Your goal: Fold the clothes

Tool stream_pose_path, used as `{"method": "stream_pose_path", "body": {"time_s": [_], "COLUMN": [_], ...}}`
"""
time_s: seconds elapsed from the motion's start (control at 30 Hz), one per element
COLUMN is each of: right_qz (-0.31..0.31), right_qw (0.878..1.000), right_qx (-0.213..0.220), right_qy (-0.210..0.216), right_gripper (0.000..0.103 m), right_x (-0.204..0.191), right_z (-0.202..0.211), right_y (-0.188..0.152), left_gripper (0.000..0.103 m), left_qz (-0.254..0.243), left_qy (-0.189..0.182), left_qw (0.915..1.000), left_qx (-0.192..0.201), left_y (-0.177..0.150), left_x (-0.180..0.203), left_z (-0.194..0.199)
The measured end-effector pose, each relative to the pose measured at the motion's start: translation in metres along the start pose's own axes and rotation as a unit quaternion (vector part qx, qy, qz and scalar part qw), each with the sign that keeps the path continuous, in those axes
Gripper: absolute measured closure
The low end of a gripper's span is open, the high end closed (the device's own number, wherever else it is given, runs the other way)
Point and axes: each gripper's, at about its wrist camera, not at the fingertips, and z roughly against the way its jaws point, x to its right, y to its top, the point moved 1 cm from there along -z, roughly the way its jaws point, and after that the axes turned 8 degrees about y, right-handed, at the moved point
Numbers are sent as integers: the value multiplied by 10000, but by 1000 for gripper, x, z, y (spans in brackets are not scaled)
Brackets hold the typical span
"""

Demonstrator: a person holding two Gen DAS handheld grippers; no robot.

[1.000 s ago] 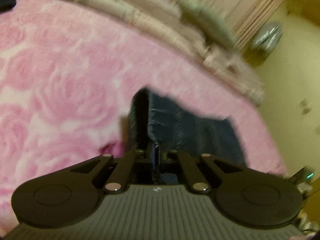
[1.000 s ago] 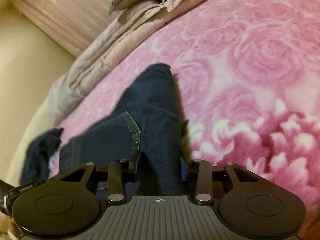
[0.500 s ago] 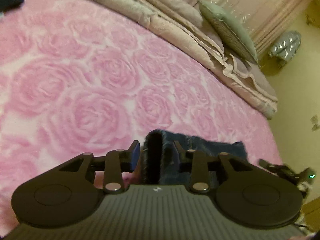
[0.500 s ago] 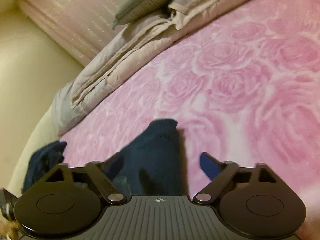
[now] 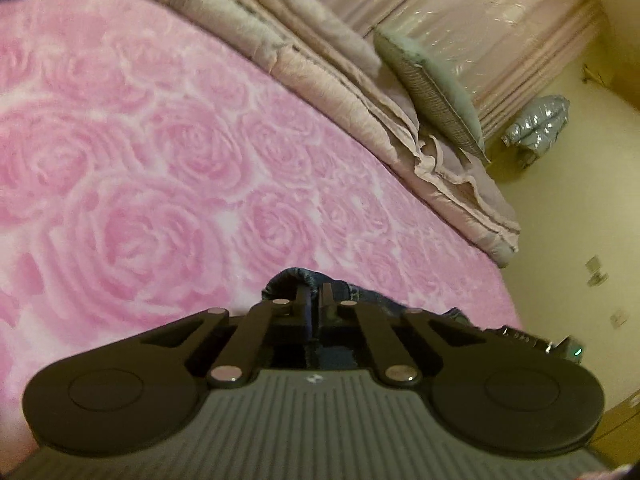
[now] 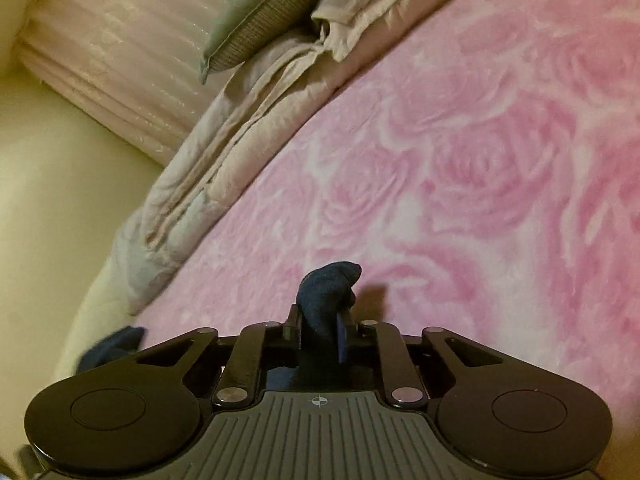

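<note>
Pink blanket [image 5: 168, 168] with a pattern of large roses covers the bed in both views. Along its far edge lies a folded beige quilt [image 5: 360, 104], and a grey-green cushion [image 5: 436, 92] leans on it, in front of pale pleated curtains [image 5: 480, 20]. Beside the bed the wall is yellowish, and a silver padded jacket [image 5: 538, 124] hangs or lies there — which one, I cannot tell.

The left gripper [image 5: 314, 304] has its fingers pressed together on a fold of the dark blue jeans [image 5: 292, 280]; the denim bulges just above the fingertips and spreads to the right, lying on the blanket. The right gripper [image 6: 320, 328] is also closed, pinching another bunch of the jeans [image 6: 328, 288], which rises between its fingers as a rounded lump. A further dark blue piece of cloth [image 6: 112, 346] shows at the left of this view, near the edge of the bed.

No readable writing or brand appears — only a small round crosshair mark [image 6: 321, 401] on the right gripper's ribbed body.
</note>
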Motion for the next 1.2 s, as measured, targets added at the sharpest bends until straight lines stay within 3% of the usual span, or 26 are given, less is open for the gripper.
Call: {"method": "stream_pose_path", "body": {"time_s": [0.13, 0.2, 0.27, 0.3, 0.37, 0.4, 0.43, 0.47, 0.5, 0.6, 0.7, 0.77, 0.8, 0.83, 0.93, 1.03, 1.13, 1.2], "right_qz": [-47, 440, 1011, 1348, 1734, 1803, 1895, 2023, 2146, 2561, 3126, 3836, 4106, 4181, 3801, 3399, 3091, 3171], "right_qw": [9995, 9965, 9877, 9805, 9757, 9775, 9782, 9771, 9750, 9629, 9414, 9105, 8952, 8904, 9104, 9255, 9423, 9414], "right_qx": [-85, -96, 39, 248, 346, 266, 131, -31, -202, -701, -1019, -885, -755, -641, -590, -391, -281, -364], "right_qy": [-311, -698, -1189, -1409, -1292, -1064, -841, -665, -544, -485, -748, -1268, -1559, -1681, -1524, -1625, -1255, -1089], "right_gripper": [88, 75, 29, 27, 28, 28, 35, 55, 64, 72, 73, 76, 76, 76, 76, 76, 75, 61], "right_x": [3, -16, -38, -49, -67, -74, -81, -89, -96, -111, -114, -106, -98, -90, -80, -80, -88, -98], "right_z": [-10, -4, 7, 18, 40, 48, 52, 51, 48, 22, -7, -21, -24, -25, -13, 15, 62, 88], "right_y": [-3, -1, 0, -1, -6, -11, -17, -23, -30, -50, -69, -79, -81, -79, -67, -58, -62, -79], "left_gripper": [97, 94, 94, 95, 102, 102, 102, 103, 103, 103, 102, 100, 99, 99, 99, 101, 103, 103], "left_qz": [-146, -265, -524, -646, -615, -527, -435, -495, -621, -1514, -2193, -2518, -2481, -2318, -2092, -2054, -2130, -2150], "left_qy": [183, 360, 703, 944, 1318, 1256, 1103, 919, 721, 577, 939, 1196, 1143, 1026, 811, 945, 1018, 792], "left_qw": [9996, 9988, 9960, 9934, 9894, 9907, 9929, 9945, 9955, 9862, 9685, 9581, 9601, 9658, 9734, 9737, 9717, 9734], "left_qx": [-151, -206, -180, -110, 16, 52, 70, 30, -36, -344, -709, -653, -605, -544, -455, -284, 43, 102], "left_y": [-2, 1, 4, 6, 11, 13, 15, 15, 14, 0, -19, -32, -36, -37, -36, -31, -33, -43], "left_x": [-3, 3, 13, 19, 25, 30, 34, 44, 56, 100, 116, 105, 97, 90, 79, 85, 98, 105], "left_z": [-11, -8, 2, 10, 27, 34, 41, 43, 44, 28, -6, -24, -27, -26, -22, -3, 34, 60]}}
